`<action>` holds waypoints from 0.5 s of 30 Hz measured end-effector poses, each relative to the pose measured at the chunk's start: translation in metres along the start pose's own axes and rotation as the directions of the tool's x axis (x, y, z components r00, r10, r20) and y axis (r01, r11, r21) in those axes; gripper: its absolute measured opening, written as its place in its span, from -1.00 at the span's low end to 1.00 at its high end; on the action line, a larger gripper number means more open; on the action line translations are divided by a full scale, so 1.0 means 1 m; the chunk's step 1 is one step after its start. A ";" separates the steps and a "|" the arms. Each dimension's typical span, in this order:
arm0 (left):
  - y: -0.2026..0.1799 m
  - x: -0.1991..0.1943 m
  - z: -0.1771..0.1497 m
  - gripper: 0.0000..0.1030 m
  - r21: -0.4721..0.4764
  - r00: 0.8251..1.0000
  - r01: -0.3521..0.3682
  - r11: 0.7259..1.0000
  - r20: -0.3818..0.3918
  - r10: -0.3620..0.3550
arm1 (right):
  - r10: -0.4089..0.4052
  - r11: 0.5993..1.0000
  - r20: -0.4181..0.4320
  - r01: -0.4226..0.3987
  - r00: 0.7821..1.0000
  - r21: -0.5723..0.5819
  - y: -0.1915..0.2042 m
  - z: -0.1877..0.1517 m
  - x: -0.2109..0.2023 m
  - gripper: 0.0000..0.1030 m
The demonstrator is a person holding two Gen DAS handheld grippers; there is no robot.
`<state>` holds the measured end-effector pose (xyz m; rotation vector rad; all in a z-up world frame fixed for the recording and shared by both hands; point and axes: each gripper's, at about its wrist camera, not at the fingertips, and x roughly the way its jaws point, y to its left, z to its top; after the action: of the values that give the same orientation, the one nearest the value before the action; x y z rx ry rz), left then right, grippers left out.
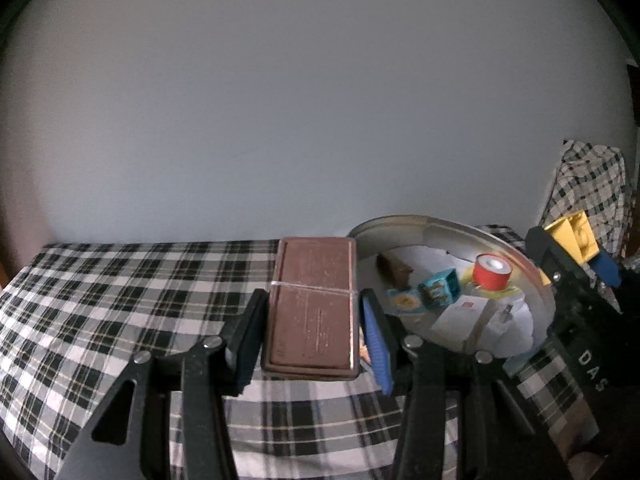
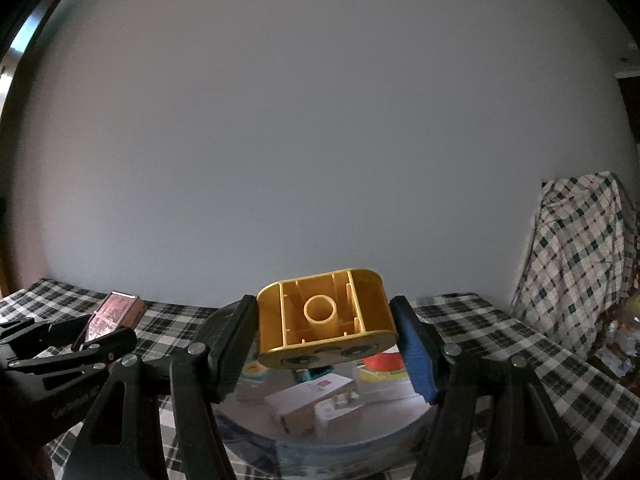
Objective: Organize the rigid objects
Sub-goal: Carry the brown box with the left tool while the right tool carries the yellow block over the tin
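metal basin [image 1: 536, 280] at 3 o'clock of the left view, already crowded with small boxes and red roll [image 1: 491, 272] | left gripper [image 1: 312, 336] pinches brown box [image 1: 314, 304] held above checked cloth [image 1: 120, 292], could tip out forward | right gripper [image 2: 324, 340] clamps yellow block [image 2: 324, 316] over the basin; dropped, it may topple the roll

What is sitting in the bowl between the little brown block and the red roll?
A small blue cube sits between the brown block and the red roll; the left wrist view shows it.
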<state>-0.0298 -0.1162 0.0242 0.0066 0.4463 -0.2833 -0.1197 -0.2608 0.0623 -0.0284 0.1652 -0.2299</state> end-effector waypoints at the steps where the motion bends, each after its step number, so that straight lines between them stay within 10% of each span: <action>1: -0.003 0.001 0.001 -0.11 0.001 1.000 0.004 1.000 0.000 -0.004 | -0.004 1.000 0.000 0.004 1.000 0.005 -0.002 0.000 0.001 0.34; 15: -0.037 0.020 0.014 -0.11 0.014 0.999 0.052 0.999 0.000 -0.052 | -0.064 0.996 -0.018 0.065 0.998 0.059 -0.039 0.007 0.020 0.34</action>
<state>-0.0164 -0.1582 0.0303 0.0089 0.4446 -0.3376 -0.1078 -0.3033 0.0673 0.0274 0.1731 -0.2990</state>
